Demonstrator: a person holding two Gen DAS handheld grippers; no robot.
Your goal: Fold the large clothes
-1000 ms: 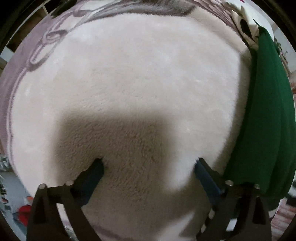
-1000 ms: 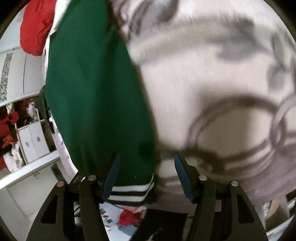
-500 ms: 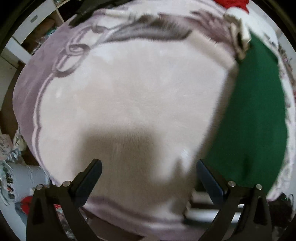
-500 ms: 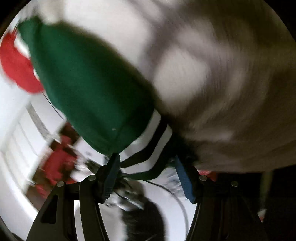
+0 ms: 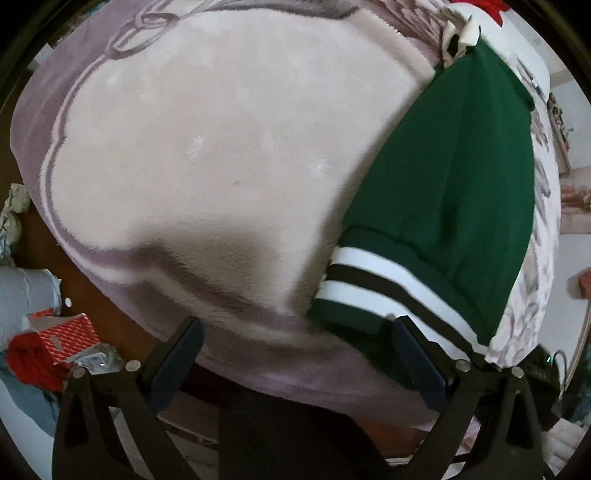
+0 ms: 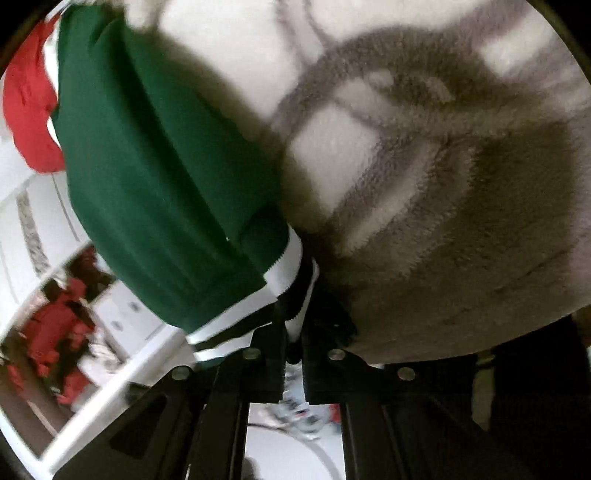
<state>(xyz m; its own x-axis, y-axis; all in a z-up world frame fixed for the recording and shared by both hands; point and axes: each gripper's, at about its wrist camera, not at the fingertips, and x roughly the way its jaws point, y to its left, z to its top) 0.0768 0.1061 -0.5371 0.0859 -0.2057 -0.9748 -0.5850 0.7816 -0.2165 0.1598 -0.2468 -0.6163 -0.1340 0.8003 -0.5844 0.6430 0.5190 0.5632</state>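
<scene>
At the near edge of the right wrist view, the right gripper (image 6: 293, 332) has its fingers closed on the striped cuff (image 6: 295, 266) of the green garment (image 6: 159, 166), pinching the white-and-black ribbing where it hangs over the blanket (image 6: 424, 184). The left gripper (image 5: 295, 354) has its fingers spread wide, holding nothing, just short of the same cuff (image 5: 388, 280).

The garment lies along one side of the blanket, cuff nearest, body running away toward a red item (image 5: 476, 5) at the far end.

Handling, as judged:
- Garment: soft, limp knit, moderate weight; sags when lifted.
- Cuff: doubled, elastic, firmest hold; stretches under load.
- Take hold at cuff or hem seams, not mid-panel.
- Blanket pile drags on cloth; lift clear, avoid pinching fleece.
</scene>
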